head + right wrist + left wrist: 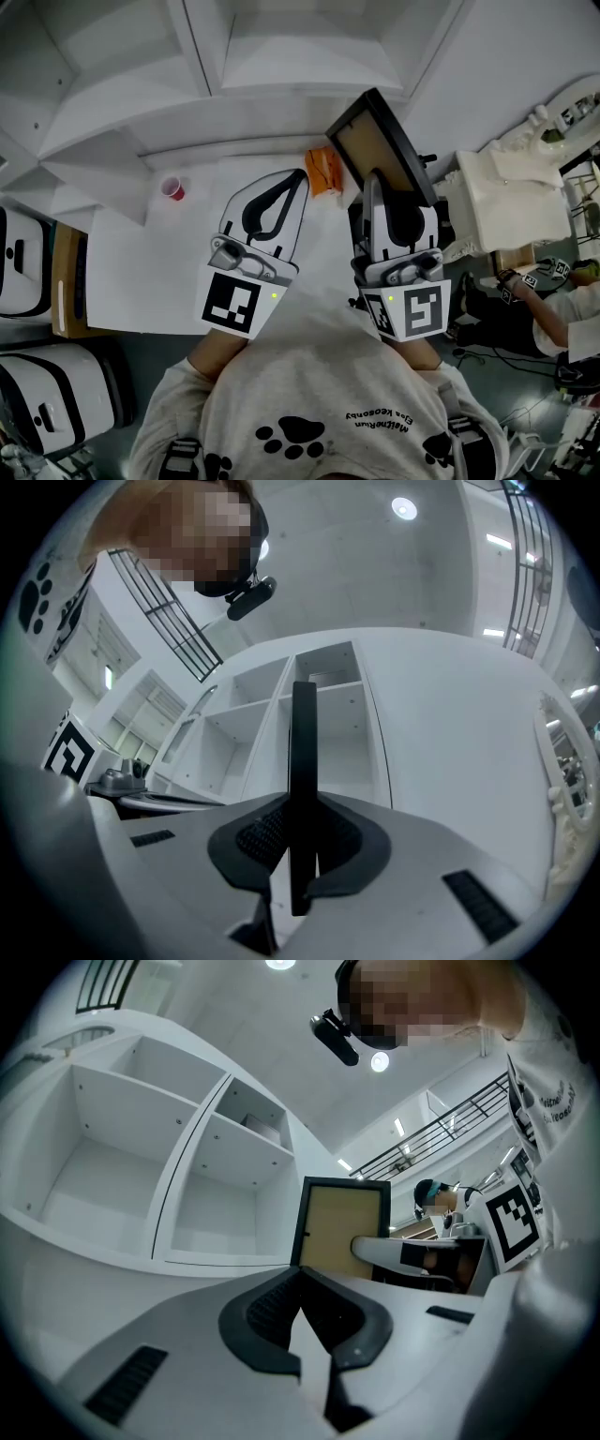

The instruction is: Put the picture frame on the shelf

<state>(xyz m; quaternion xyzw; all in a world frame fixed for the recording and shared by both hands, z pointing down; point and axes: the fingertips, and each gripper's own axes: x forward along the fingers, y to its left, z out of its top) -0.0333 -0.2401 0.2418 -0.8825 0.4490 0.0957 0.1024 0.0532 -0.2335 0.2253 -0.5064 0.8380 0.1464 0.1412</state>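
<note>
**Frame held aloft, shelf placement not yet made**

The picture frame point(380, 150) is gripped by the right gripper point(384, 202), whose jaws are closed on the frame's black edge. In the right gripper view the frame point(303, 761) is seen edge-on, standing upright between the pads. It is held off the table point(178, 272), in front of the white shelf point(309, 56), and no part of it is seen resting in a compartment.

The left gripper point(292, 183) is held over the table with its jaws drawn together on nothing. From its view, the frame's tan panel point(342, 1222) is seen just beside the open compartments point(197, 1176).

A red cup point(172, 188) and an orange packet point(324, 172) are left on the table, the packet close below the frame.

The carrying step is judged to be in hand. For the next move, a compartment must be chosen and the frame brought inside it clear of the dividers. Its lower edge must then be set down on the board, and the jaws opened only once the frame is steadied, perhaps tilted back so it is not toppled.
</note>
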